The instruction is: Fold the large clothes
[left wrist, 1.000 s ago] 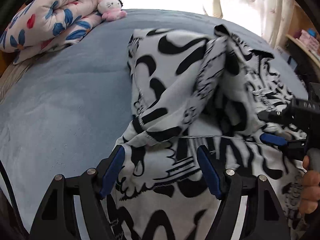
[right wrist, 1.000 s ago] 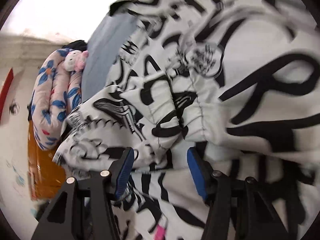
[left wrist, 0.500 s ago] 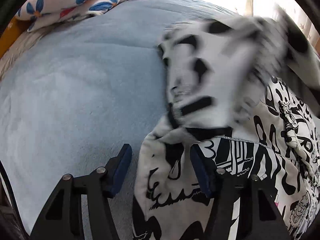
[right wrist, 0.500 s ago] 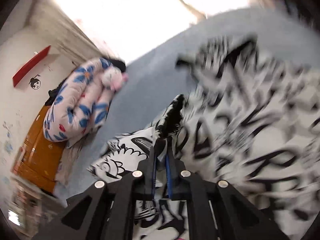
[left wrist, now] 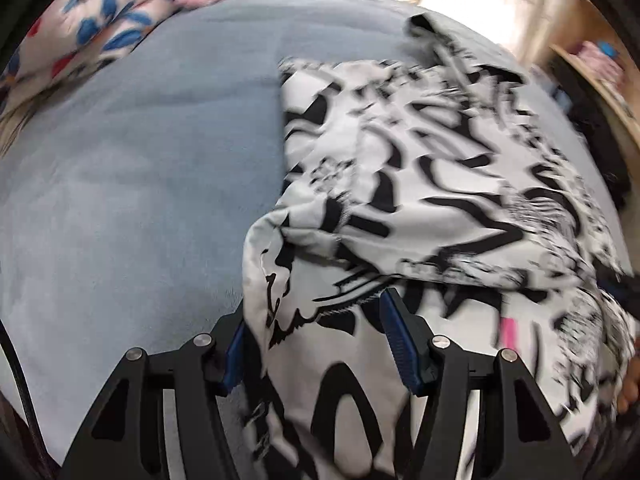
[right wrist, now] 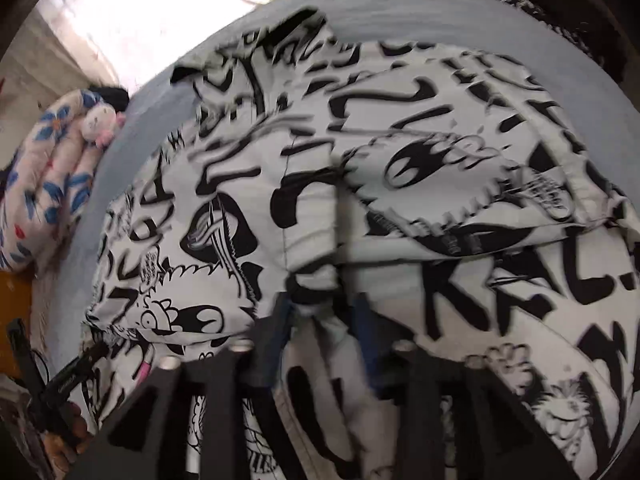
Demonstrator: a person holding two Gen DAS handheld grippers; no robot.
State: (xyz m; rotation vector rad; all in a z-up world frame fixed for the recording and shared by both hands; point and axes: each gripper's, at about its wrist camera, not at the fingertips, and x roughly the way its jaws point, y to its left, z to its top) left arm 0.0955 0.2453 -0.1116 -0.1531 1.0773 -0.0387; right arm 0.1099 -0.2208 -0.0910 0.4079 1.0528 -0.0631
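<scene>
A floral quilt (left wrist: 92,28) and a plush toy (right wrist: 98,122) sit at the far edge of the blue bed (left wrist: 140,168). My left gripper (left wrist: 316,344) is spread wide around the black-and-white garment (left wrist: 420,184). My right gripper (right wrist: 320,320) is parted too, with a bunched fold between its fingers.

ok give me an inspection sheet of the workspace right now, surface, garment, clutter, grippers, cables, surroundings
Surface: blue-grey bedspread.
Job's thing: black-and-white printed garment, partly folded, one layer lying over another.
Clutter: floral quilt and small plush toy at the far corner.
Grippers: left gripper open, garment edge between its fingers; right gripper open, blurred, fabric bunched between its fingers.
Cables: black cable at the left edge.
Surroundings: bright curtained window, wooden shelf.
</scene>
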